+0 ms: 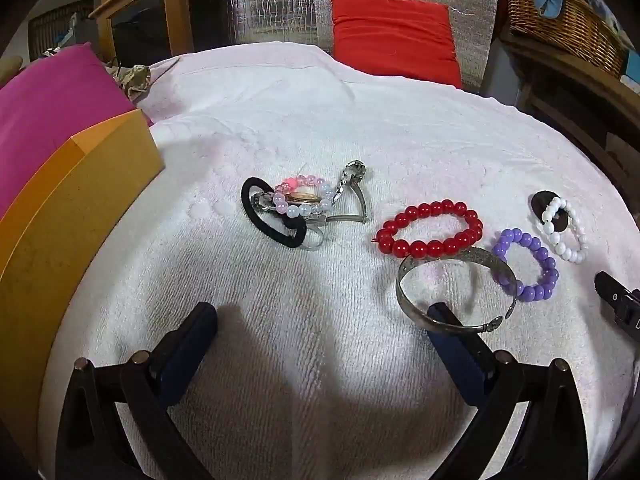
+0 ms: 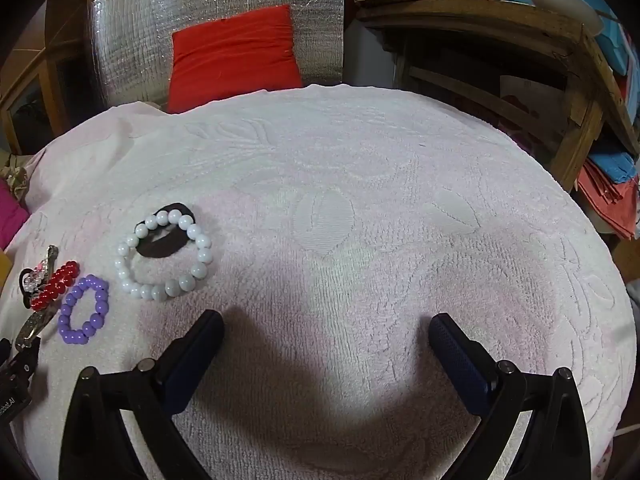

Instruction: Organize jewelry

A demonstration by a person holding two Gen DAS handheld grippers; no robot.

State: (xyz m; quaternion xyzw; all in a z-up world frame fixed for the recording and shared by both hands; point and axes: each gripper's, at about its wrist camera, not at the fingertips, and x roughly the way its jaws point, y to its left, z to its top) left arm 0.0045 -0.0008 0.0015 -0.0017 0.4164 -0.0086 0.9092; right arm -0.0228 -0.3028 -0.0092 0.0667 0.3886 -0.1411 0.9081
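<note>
Jewelry lies on a white towel [image 1: 320, 120]. A red bead bracelet [image 1: 432, 248], a purple bead bracelet [image 1: 524, 292] and a white bead bracelet [image 1: 568, 254] form a row at the right. A tangled pile at the centre holds a black hair tie [image 1: 276, 236], a pink-and-white bead bracelet [image 1: 298, 210] and a metal watch [image 1: 352, 184]. My left gripper [image 1: 322, 320] is open; its right fingertip sits inside a silver bangle [image 1: 401, 288], whose near rim crosses over that finger. My right gripper [image 2: 324, 332] is open over bare towel [image 2: 360, 160], right of the white bracelet [image 2: 148, 292], which overlaps a second black hair tie [image 2: 160, 248].
An orange box [image 1: 60, 220] and a magenta cushion [image 1: 48, 100] border the towel on the left. A red cushion [image 1: 394, 36] leans on silver foil at the back. A wicker basket [image 1: 568, 16] sits on a wooden shelf on the right.
</note>
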